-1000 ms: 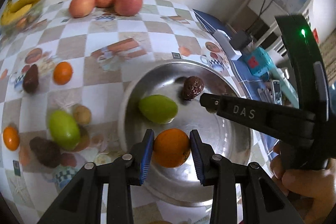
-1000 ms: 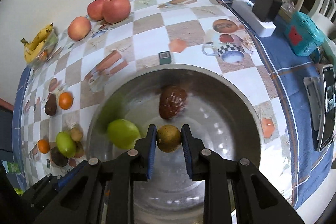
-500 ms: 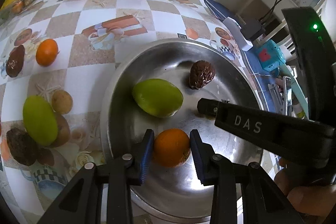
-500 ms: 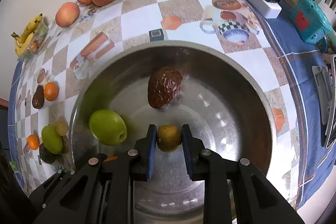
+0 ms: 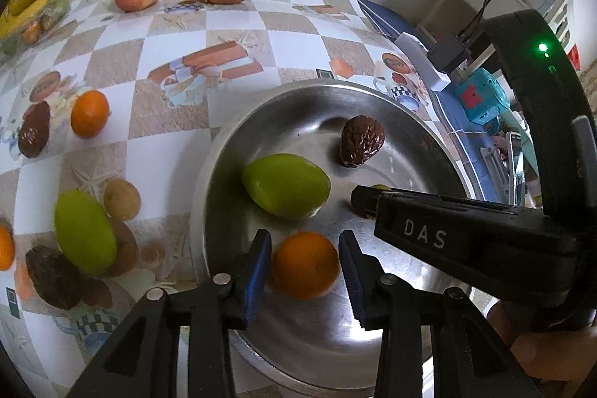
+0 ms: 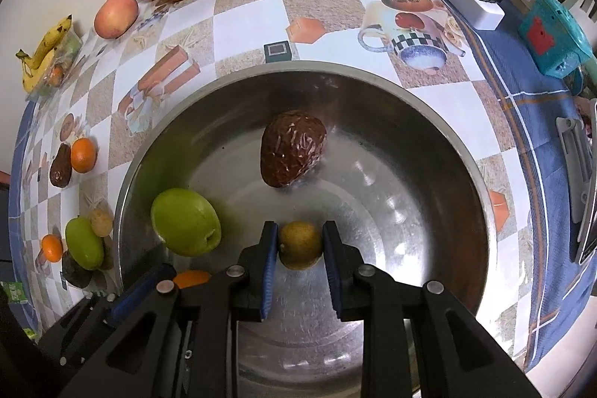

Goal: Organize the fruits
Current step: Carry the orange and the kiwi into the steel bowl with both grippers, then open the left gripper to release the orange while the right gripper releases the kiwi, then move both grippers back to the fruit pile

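Round steel bowl (image 6: 429,122) — wrinkled brown fruit (image 6: 291,153); smooth green mango (image 6: 185,227)

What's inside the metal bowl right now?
Inside the metal bowl: green fruit, wrinkled brown fruit, orange, small yellow-brown fruit. The grippers hide the near floor.

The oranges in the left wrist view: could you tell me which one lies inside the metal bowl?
The orange between the left tongs, resting in the metal bowl; the other oranges sit out on the tablecloth.
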A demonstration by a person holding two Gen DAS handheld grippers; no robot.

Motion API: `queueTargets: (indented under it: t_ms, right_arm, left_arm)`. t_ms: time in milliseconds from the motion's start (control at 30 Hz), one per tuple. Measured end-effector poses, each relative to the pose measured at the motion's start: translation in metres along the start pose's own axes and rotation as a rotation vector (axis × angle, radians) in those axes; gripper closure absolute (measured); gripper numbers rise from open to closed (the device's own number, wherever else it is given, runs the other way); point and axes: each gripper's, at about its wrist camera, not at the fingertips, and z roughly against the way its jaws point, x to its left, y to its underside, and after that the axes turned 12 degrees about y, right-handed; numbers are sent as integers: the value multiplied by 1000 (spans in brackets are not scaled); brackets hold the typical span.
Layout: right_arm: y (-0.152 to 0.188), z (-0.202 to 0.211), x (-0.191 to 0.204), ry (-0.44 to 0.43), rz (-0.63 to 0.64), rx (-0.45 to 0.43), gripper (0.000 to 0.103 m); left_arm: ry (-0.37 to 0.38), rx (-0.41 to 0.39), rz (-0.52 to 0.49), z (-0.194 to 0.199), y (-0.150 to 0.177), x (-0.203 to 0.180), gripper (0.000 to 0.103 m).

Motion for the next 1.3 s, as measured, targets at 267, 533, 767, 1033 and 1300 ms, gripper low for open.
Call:
queueTargets:
  t_ms: [267, 533, 767, 1033, 1300]
  right_arm:
    - [-4, 4, 1, -17, 1, -10, 62]
    - [-7, 24, -6, -35, -38, -79, 59]
    - [-6, 26, -14, -46, -71, -85, 59]
    - [-8, 26, -18, -51, -100, -94, 59]
    - [-7, 24, -8, -44, -59, -85, 50]
  left_arm:
    - [15, -30, -36, 7, -5, -9, 46]
    - [-6, -89, -48, 27, -13, -12, 38]
    - [-93, -120, -7, 37, -16, 5, 20]
    - [-189, -178, 47, 50, -18, 23, 0]
    - [-373, -240, 183, 75, -19, 61, 0]
